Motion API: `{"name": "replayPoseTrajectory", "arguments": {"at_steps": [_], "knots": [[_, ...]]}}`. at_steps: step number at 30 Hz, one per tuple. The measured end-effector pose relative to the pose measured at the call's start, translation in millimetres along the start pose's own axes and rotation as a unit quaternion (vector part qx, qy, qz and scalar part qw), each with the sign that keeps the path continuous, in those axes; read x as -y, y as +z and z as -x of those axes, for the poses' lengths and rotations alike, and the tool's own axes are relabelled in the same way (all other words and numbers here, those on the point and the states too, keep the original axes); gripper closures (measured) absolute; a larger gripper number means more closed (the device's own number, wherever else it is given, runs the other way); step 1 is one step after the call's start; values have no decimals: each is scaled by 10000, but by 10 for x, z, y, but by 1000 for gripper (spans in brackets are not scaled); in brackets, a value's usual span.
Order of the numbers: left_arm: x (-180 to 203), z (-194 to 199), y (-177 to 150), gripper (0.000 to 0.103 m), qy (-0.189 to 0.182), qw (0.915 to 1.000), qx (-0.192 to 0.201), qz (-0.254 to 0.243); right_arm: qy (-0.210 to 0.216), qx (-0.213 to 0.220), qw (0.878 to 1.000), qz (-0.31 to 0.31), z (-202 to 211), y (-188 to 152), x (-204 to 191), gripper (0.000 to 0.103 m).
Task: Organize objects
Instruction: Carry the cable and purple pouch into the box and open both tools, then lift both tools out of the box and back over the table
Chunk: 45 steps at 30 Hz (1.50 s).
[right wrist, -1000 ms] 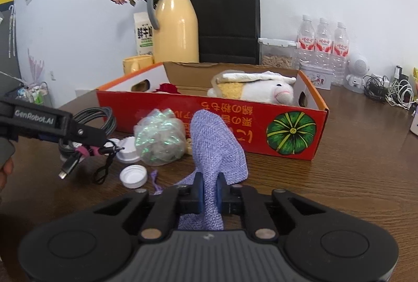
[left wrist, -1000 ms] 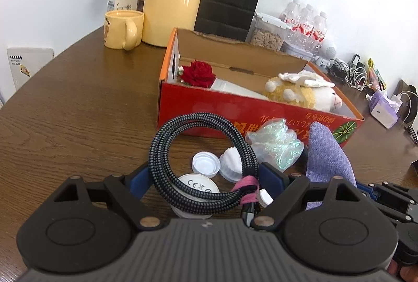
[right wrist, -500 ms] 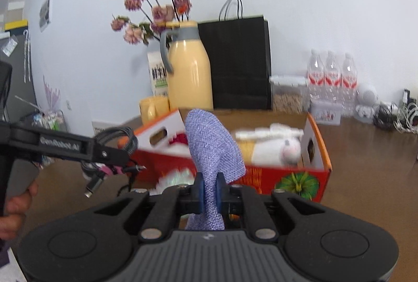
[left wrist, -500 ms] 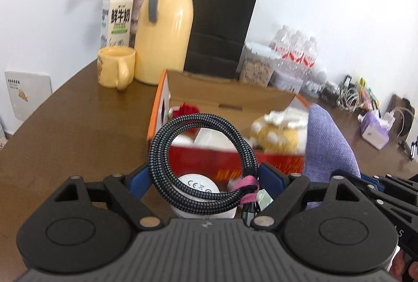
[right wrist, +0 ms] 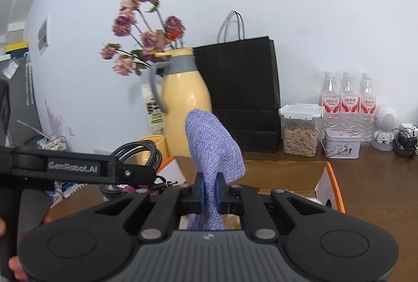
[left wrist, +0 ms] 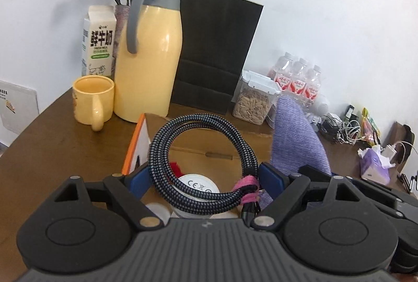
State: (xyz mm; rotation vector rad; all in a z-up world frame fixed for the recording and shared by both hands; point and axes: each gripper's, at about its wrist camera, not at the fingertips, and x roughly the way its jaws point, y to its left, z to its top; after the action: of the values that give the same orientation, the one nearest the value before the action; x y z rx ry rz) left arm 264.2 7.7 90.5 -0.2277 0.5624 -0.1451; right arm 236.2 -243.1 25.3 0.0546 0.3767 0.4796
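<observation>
The tabletop (left wrist: 47, 151) carries an open cardboard box (left wrist: 209, 148) with orange edges, standing in front of a yellow jug (left wrist: 149, 68), a black bag (left wrist: 216, 52) and a yellow mug (left wrist: 92, 96). Both claws hang above the box's near side, each with a load.

The left claw (left wrist: 202, 178) has its blue pads set wide and pressed against the two sides of a coiled cable (left wrist: 201, 159), which is bound with a pink strap; a white round charger (left wrist: 198, 186) shows through the coil, and whether it hangs from the cable or lies below I cannot tell. The right claw (right wrist: 209, 192) is clamped nearly together on a purple cloth (right wrist: 213, 146), which stands up stiffly above the pads and hangs a little below them.

The step in hand looks like carrying both loads into the box. To do it well, bring each claw past the near wall before lowering, so neither coil nor cloth catches the rim. Set the coil flat on a bare patch of the box floor rather than on the red thing (left wrist: 176, 168) glimpsed inside. Keep the two claws apart as they descend, since they sit close side by side. Part the pads only once each load is low in the box, to keep the coil from springing out.
</observation>
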Motion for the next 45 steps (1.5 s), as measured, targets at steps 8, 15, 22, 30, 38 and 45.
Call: {"name": "replayPoseTrajectory", "arguments": {"at_steps": [8, 15, 22, 30, 38, 45], "knots": [[59, -667, 28, 16, 258, 9990, -347, 78, -431, -450, 9979, -174, -583, -90, 388, 95], [43, -844, -78, 15, 414, 9977, -534, -39, -490, -652, 9965, -182, -661, -194, 513, 87], [139, -612, -58, 0, 634, 9973, -2, -384, -747, -596, 9954, -75, -537, -199, 496, 24], [163, -531, -55, 0, 705, 9964, 122, -444, -806, -508, 9954, -107, -426, -153, 510, 0], [213, -333, -67, 0, 652, 9959, 378, -499, -769, -457, 9960, 39, -315, -121, 414, 0], [181, 11, -152, 0, 610, 9954, 545, -506, -671, -366, 9968, 247, 14, -150, 248, 0]]}}
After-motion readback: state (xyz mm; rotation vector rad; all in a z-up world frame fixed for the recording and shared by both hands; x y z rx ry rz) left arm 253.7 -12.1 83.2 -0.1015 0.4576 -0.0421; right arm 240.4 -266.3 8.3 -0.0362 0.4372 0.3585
